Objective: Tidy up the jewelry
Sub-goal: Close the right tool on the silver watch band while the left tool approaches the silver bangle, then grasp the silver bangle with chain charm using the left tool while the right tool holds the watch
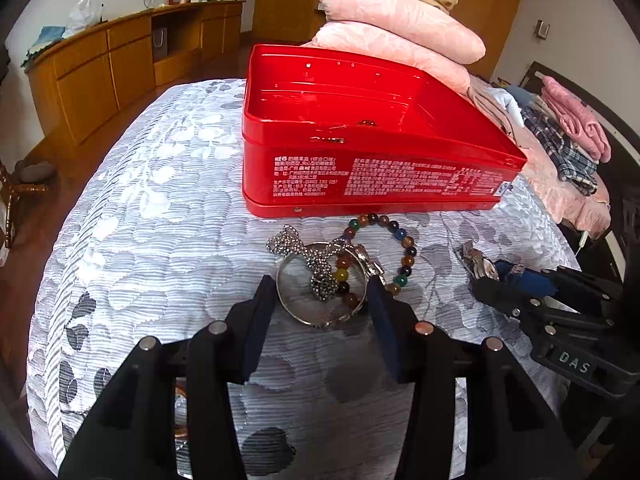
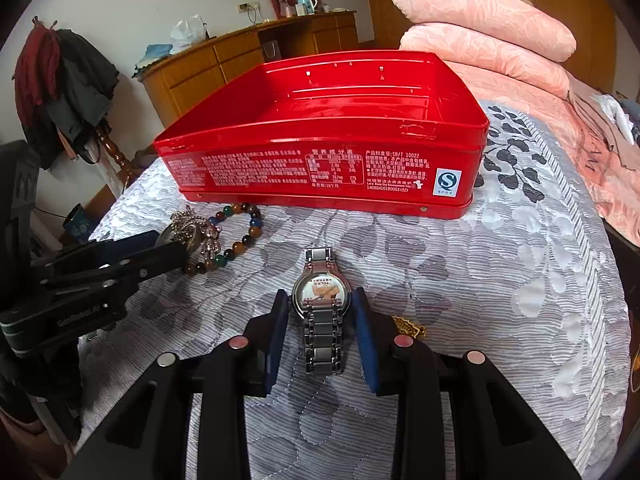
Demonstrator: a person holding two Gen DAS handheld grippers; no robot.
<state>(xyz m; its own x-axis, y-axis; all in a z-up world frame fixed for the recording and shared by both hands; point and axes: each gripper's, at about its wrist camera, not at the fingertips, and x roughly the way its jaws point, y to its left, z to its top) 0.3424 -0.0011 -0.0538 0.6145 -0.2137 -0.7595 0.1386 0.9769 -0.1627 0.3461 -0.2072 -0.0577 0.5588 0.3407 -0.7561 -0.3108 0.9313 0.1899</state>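
Note:
An open red tin (image 1: 360, 176) stands on the grey leaf-patterned bedspread (image 1: 160, 208). In front of it lie a silver bangle (image 1: 316, 322), a rhinestone bow chain (image 1: 316, 268) across it, and a bracelet of coloured beads (image 1: 404, 240). My left gripper (image 1: 322, 286) has its blue pads against both sides of the bangle, which rests on the cover. In the right wrist view, a steel watch (image 2: 322, 294) lies flat with my right gripper (image 2: 320, 308) shut on its case. A small dark piece (image 1: 366, 123) lies inside the tin.
A gold trinket (image 2: 408, 326) lies beside my right finger. Folded pink quilts (image 1: 400, 28) are stacked behind the tin, and clothes (image 1: 568, 136) are piled to the right. A wooden sideboard (image 1: 120, 68) lines the far wall, with a coat rack (image 2: 64, 88) off the bed's left edge.

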